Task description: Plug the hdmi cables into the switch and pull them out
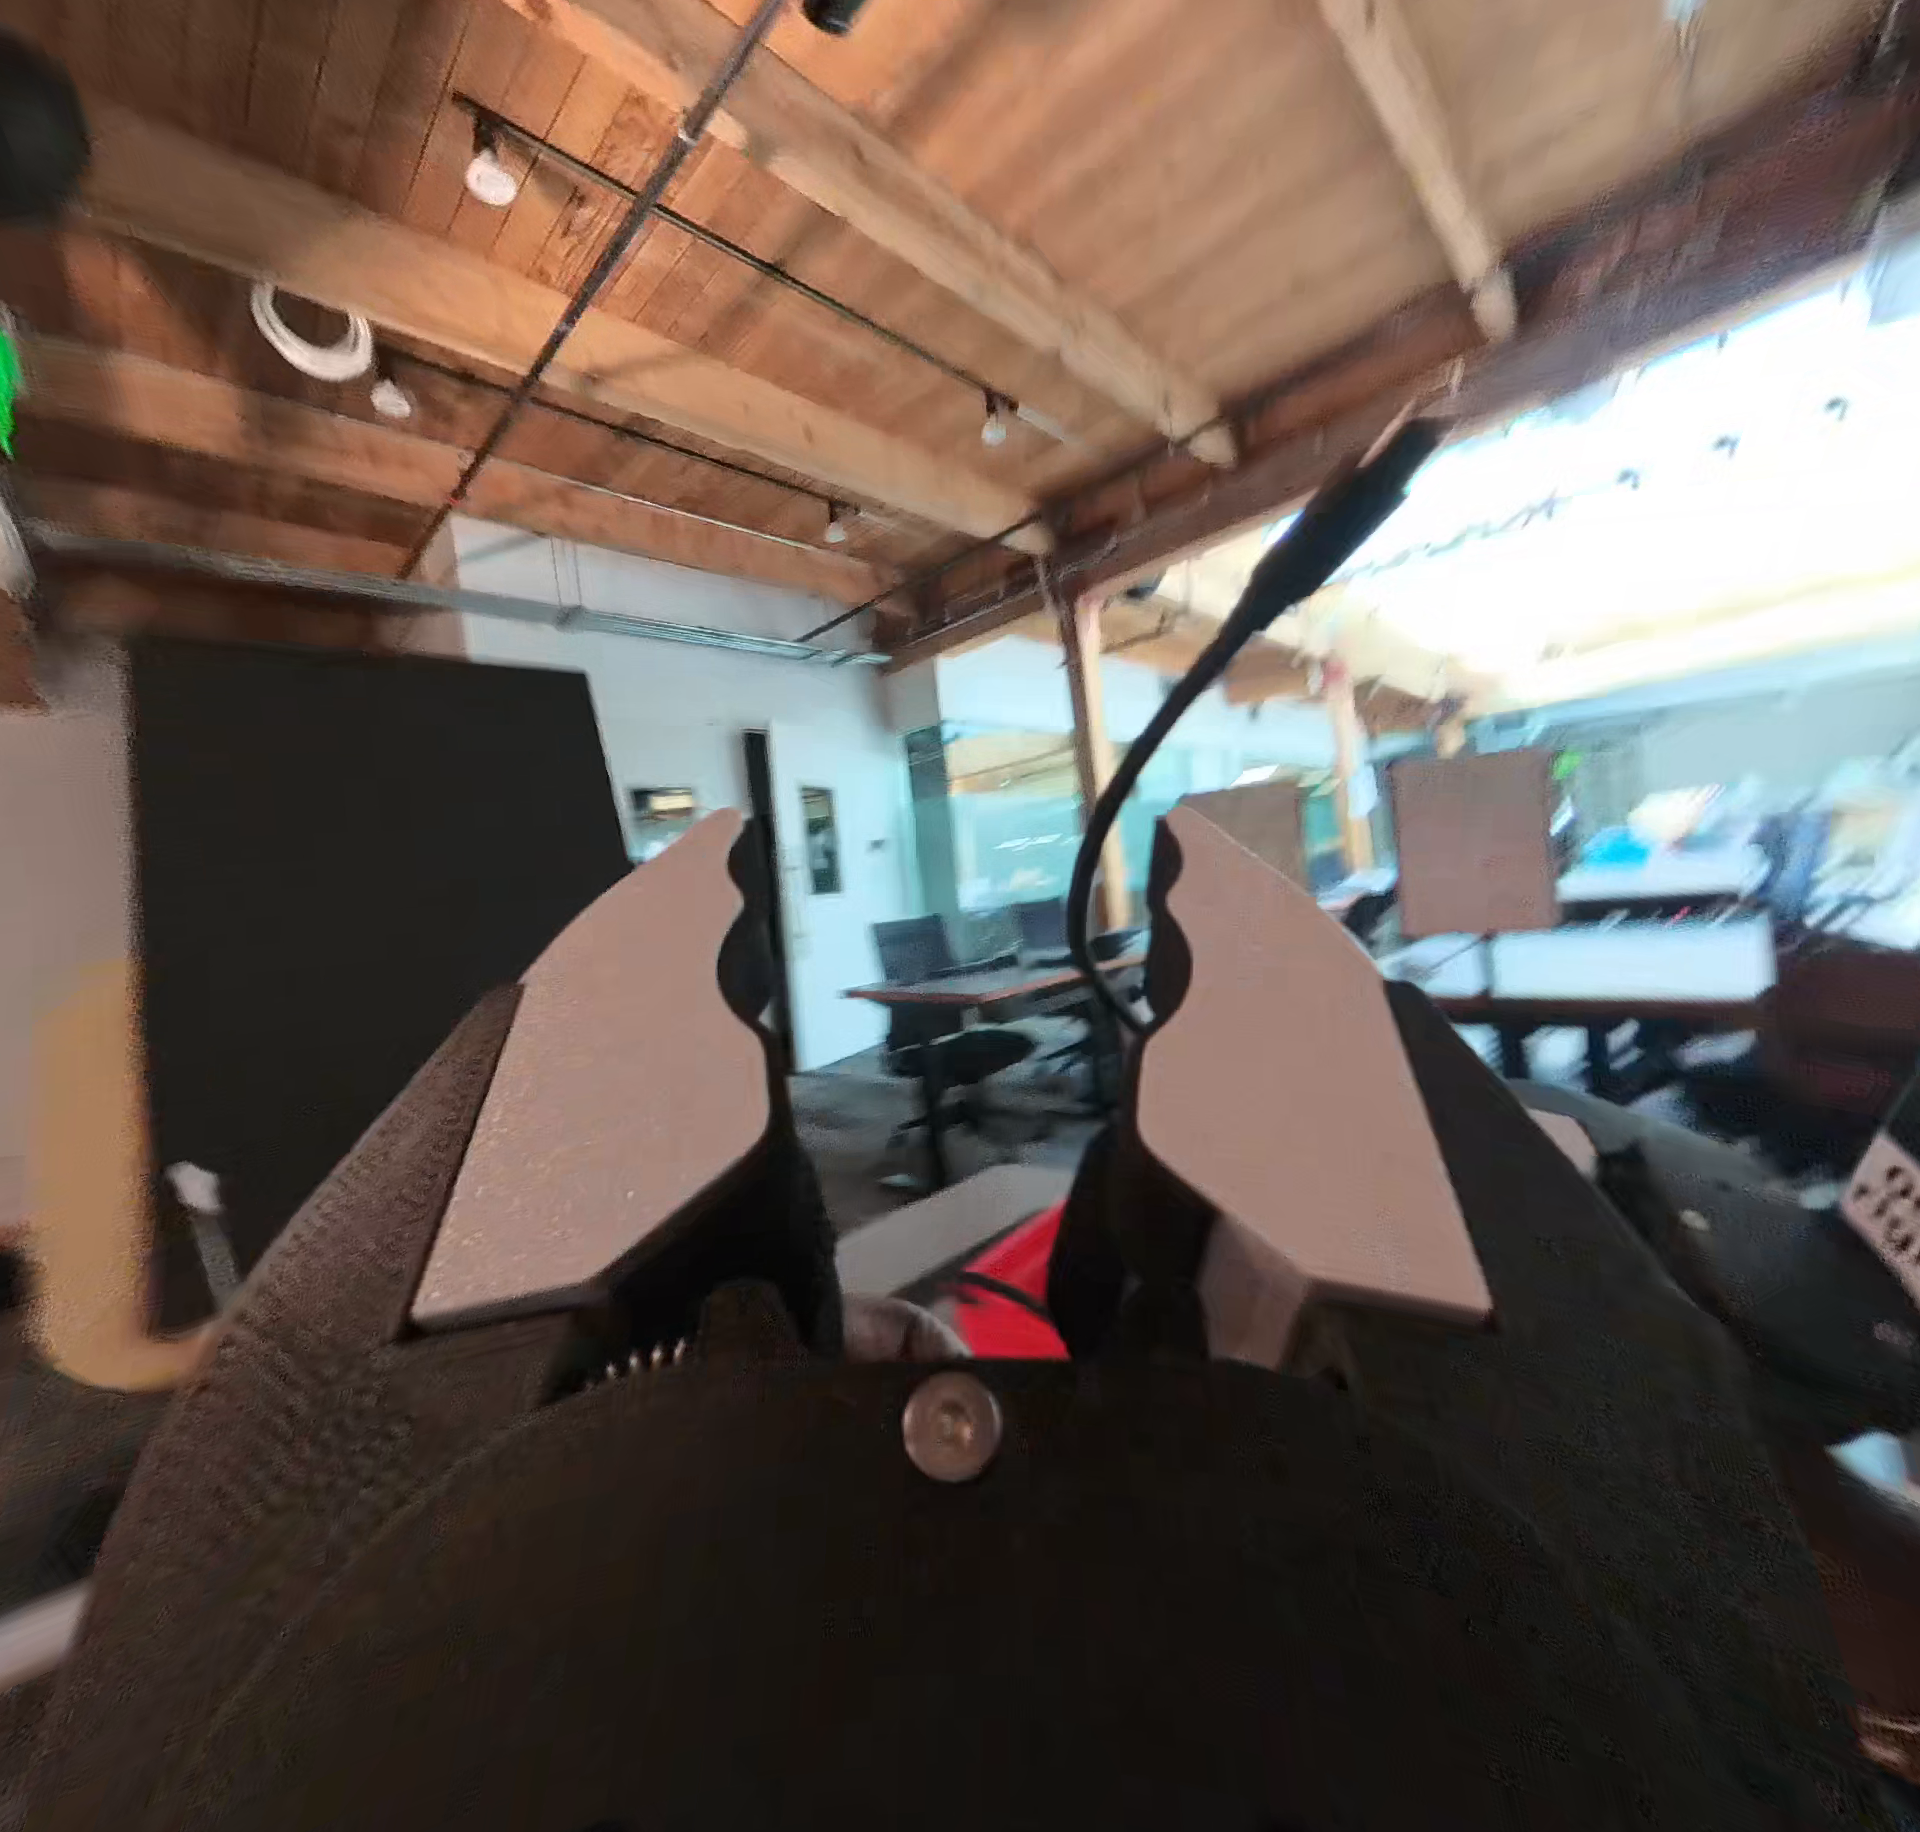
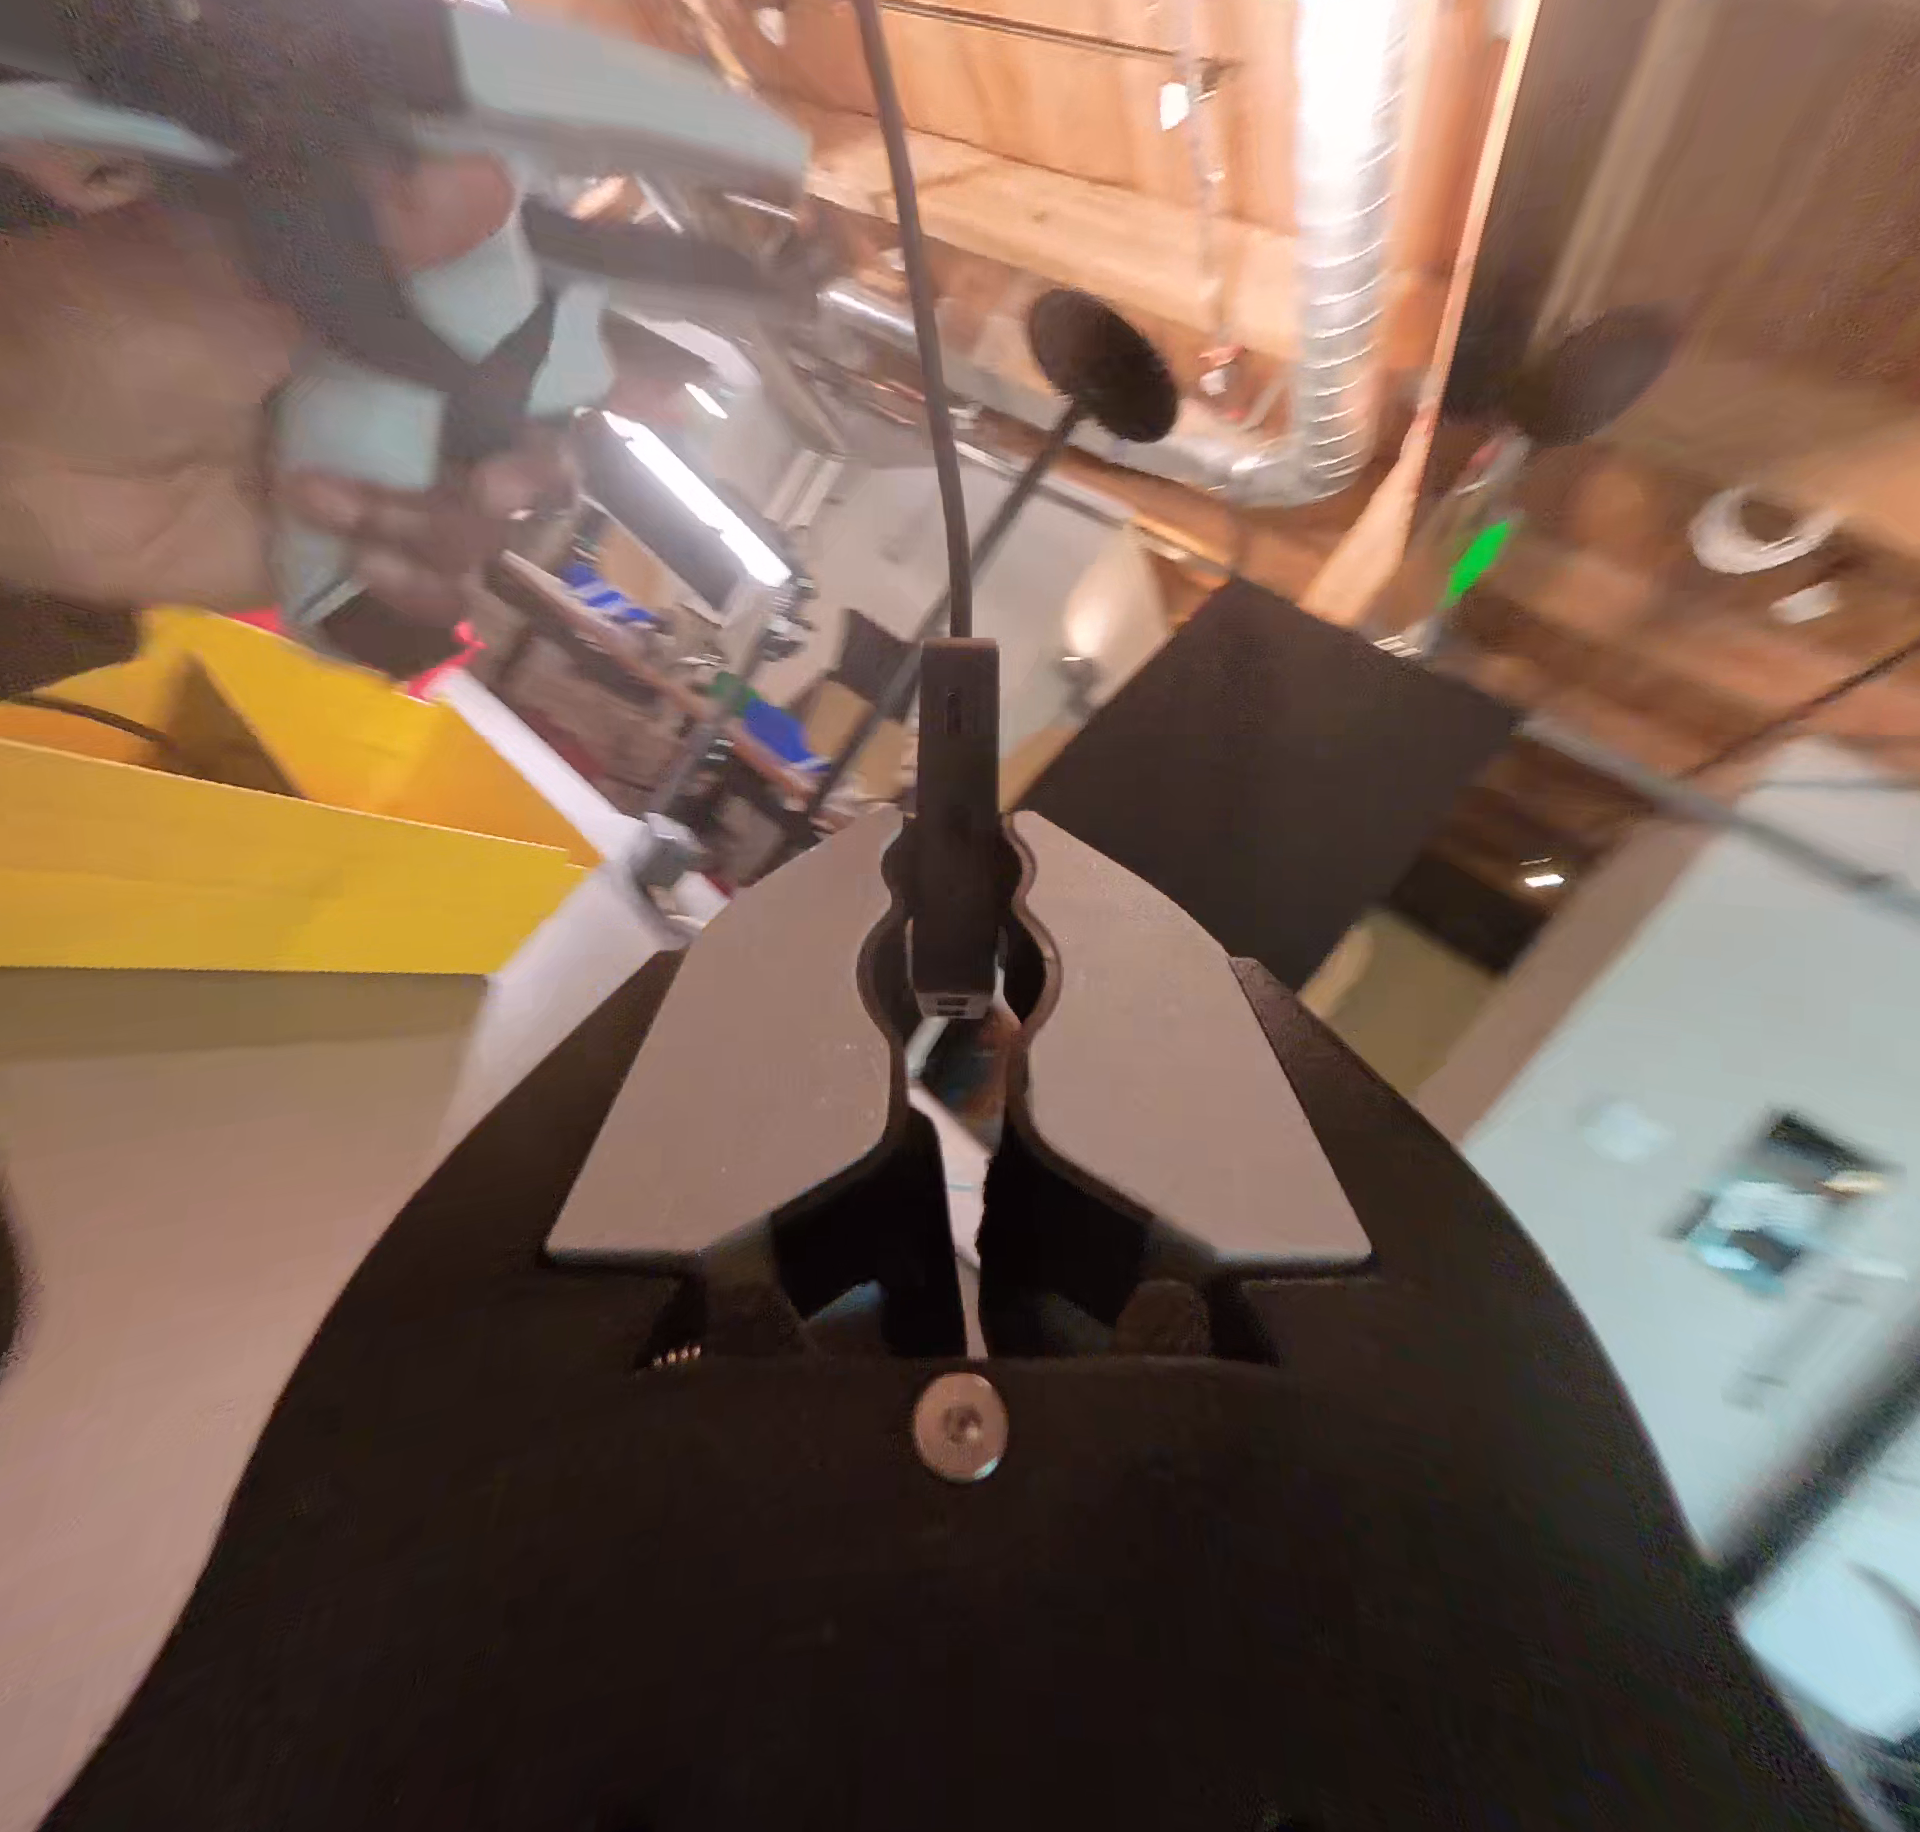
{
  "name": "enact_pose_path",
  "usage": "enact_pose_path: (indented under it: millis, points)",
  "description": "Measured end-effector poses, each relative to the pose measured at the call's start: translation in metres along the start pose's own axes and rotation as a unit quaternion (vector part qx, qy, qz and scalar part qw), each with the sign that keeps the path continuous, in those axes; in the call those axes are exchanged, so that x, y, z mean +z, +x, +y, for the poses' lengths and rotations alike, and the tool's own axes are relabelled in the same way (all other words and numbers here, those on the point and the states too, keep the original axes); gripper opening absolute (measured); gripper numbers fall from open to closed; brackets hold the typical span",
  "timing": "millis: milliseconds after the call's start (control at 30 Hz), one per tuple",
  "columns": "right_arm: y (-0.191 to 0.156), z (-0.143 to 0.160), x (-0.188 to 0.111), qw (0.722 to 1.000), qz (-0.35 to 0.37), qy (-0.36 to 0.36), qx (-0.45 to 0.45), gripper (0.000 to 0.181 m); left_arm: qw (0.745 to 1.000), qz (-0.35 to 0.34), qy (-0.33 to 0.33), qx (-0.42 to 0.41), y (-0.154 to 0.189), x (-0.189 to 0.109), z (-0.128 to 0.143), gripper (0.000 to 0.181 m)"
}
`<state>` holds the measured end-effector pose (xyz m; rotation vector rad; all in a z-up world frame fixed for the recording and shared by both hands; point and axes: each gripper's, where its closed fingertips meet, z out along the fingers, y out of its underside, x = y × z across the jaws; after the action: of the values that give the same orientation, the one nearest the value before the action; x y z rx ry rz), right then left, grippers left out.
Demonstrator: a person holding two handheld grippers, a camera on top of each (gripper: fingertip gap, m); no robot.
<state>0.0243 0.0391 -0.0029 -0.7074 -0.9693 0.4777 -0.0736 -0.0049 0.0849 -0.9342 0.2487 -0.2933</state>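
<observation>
In the right wrist view my right gripper [image 2: 956, 826] is shut on a black HDMI plug [image 2: 954, 743]. The plug's metal end points back at the camera, and its cable [image 2: 906, 224] runs up out of the frame. In the left wrist view my left gripper [image 1: 954, 826] is open and empty, tilted up toward the ceiling. A black cable [image 1: 1127, 795] curves up from behind its right finger to a black plug [image 1: 1351, 515] in the air, touching neither finger. The left gripper also shows blurred at upper left of the right wrist view [image 2: 499, 276], held by a hand. The switch is not in view.
A yellow bin [image 2: 260, 847] with a black cable in it stands on the pale table [image 2: 208, 1211] to the left of my right gripper. A red object [image 1: 1013, 1294] shows low between the left fingers. Desks and chairs [image 1: 956, 1003] stand far behind.
</observation>
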Motion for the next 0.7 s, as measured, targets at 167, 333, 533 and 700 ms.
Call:
enact_pose_path:
  millis: [167,333,533,700]
  points:
    - [-0.004,-0.014,-0.005,0.995,0.027,0.001,-0.101,0.014,0.969,0.116,-0.075,-0.204,0.037,-0.006,0.087,0.099]
    - [-0.032,-0.017,-0.001,0.985,-0.01,-0.015,-0.173,0.013,0.947,0.197,-0.093,-0.236,0.072,-0.004,0.092,0.087]
    - [-0.049,-0.031,-0.006,0.968,-0.032,0.023,-0.247,0.015,0.95,0.216,-0.081,-0.209,0.083,-0.015,0.085,0.072]
    - [-0.057,-0.053,-0.023,0.935,-0.043,0.126,-0.33,0.022,0.899,0.26,-0.077,-0.344,0.087,-0.022,0.072,0.07]
